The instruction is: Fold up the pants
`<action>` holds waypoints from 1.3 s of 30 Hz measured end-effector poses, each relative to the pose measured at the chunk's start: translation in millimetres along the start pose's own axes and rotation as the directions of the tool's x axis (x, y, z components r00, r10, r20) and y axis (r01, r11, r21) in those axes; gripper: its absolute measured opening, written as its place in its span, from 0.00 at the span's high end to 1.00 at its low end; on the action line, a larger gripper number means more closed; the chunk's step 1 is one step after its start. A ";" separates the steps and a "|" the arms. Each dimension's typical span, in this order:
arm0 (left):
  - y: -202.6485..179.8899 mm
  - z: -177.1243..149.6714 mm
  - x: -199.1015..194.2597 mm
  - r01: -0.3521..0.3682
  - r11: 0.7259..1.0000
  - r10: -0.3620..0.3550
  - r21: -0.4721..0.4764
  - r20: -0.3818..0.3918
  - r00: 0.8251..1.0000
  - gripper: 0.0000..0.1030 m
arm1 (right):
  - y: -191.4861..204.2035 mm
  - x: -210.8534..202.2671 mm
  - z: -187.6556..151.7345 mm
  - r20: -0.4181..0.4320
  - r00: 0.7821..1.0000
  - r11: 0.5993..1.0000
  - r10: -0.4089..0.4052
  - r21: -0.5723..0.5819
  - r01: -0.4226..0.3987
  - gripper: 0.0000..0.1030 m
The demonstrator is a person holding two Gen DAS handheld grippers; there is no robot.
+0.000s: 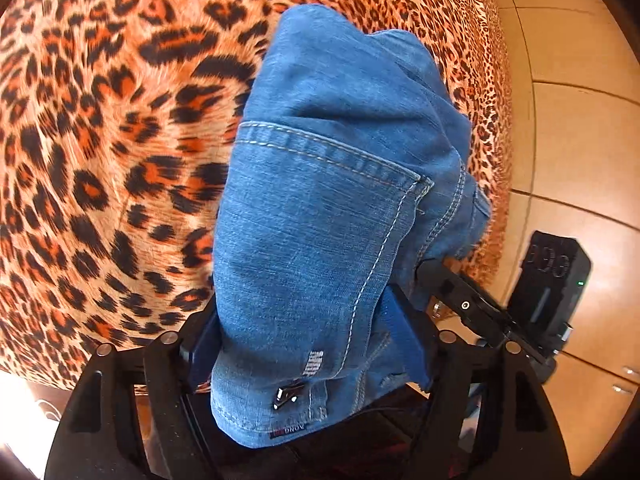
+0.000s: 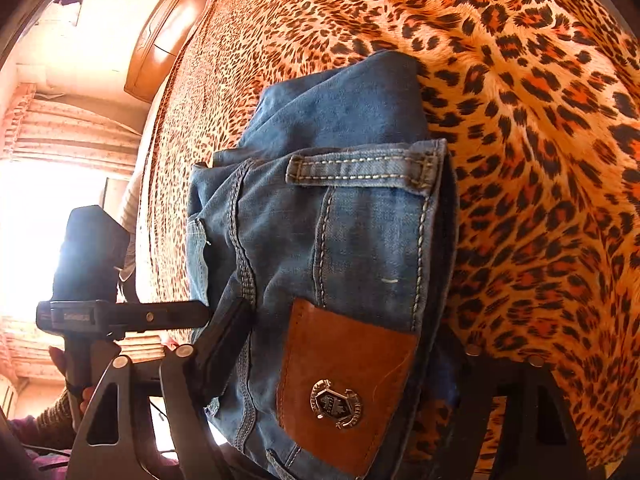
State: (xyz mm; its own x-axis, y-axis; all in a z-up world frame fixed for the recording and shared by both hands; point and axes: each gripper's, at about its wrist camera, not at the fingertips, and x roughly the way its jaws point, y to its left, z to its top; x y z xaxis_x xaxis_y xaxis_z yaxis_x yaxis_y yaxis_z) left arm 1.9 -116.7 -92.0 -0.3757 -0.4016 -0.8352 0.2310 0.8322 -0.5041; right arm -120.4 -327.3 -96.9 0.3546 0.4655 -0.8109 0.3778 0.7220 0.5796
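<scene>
1. I see the blue denim pants [image 1: 320, 184] bunched up and lifted over a bed covered in a leopard-print bedspread [image 1: 100, 140], close to the bed's edge where it meets the tiled floor [image 1: 580, 120].
2. My left gripper [image 1: 312, 344] is clamped on denim beside a back pocket seam; cloth fills the gap between its fingers [image 1: 404, 328].
3. My right gripper [image 2: 340, 344] is clamped on the waistband, where a brown leather patch [image 2: 344, 384] with a metal badge [image 2: 336, 402] sits below a belt loop [image 2: 360, 170].
4. In the right wrist view, the other gripper's black body [image 2: 92, 248] sits just left of the pants.
5. Further off I see a wooden headboard [image 2: 168, 28] and bright curtains [image 2: 60, 136].
</scene>
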 end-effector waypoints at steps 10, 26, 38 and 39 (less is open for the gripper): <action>-19.9 2.3 -48.4 -0.127 0.990 0.114 0.063 0.175 0.978 0.68 | 77.7 -3.8 14.5 0.048 0.984 0.943 -0.169 -0.281 0.176 0.57; 57.6 94.9 -166.8 -0.212 0.966 0.256 -0.148 0.425 0.868 0.56 | 136.0 14.1 174.3 0.132 0.961 0.945 -0.242 -0.190 0.264 0.29; 29.2 53.3 -154.5 -0.256 0.951 0.309 -0.176 0.613 0.727 0.56 | 187.5 -51.1 107.5 0.418 0.817 0.830 -0.398 -0.214 0.515 0.00; 25.4 51.2 -153.7 -0.269 0.949 0.312 -0.165 0.617 0.723 0.56 | 188.5 -52.9 102.9 0.420 0.819 0.834 -0.390 -0.216 0.508 0.00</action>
State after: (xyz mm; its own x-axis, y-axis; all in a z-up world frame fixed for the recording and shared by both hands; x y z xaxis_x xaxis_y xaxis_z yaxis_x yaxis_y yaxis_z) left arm 111.4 -53.3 12.4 0.3539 -0.2668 -0.8964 0.1723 0.9606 -0.2179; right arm 20.1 -268.5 63.6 0.5025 -0.1157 -0.8568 0.3109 0.9489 0.0542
